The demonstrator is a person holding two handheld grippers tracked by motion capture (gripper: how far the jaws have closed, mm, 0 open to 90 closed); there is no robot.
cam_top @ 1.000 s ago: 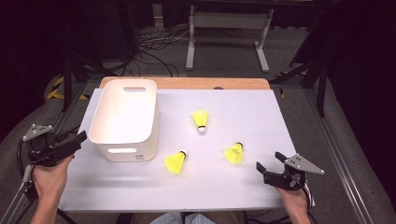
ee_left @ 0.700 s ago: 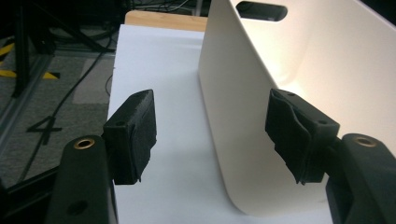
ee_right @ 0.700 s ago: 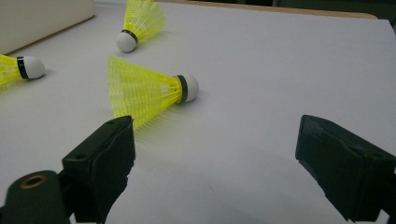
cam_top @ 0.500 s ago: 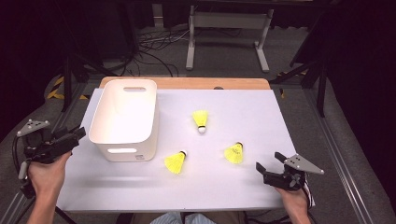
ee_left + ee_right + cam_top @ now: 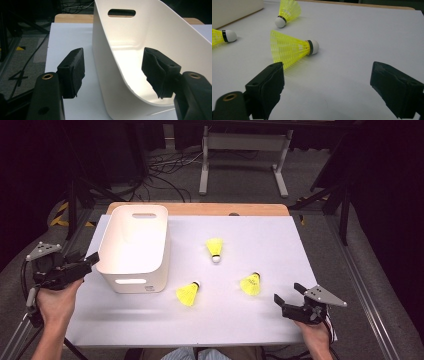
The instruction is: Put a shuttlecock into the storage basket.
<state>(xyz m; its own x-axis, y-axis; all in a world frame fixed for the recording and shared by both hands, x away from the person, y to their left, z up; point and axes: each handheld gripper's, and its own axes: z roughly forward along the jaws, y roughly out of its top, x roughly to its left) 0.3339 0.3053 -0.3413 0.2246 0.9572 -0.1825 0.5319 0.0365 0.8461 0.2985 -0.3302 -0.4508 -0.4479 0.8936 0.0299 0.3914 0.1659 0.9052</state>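
Probably the left gripper (image 5: 90, 260), jaws apart astride the white bin's (image 5: 131, 251) near-left wall, tips it when closing.

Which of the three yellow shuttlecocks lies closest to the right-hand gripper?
The right-most shuttlecock, just ahead of the right gripper. The other two lie farther off: one beside the white bin, one farther up the table.

Smooth glossy white plastic bin (image 5: 150, 37), light sheen on inner wall. Matt white sheet (image 5: 260, 235) over desk, bare light wood strip (image 5: 200, 209) at 12 o'clock edge. Yellow ribbed plastic shuttlecock (image 5: 290, 48), white matt cap. Rough black foam-like pads (image 5: 73, 70) on left hand-held gripper (image 5: 115, 71).
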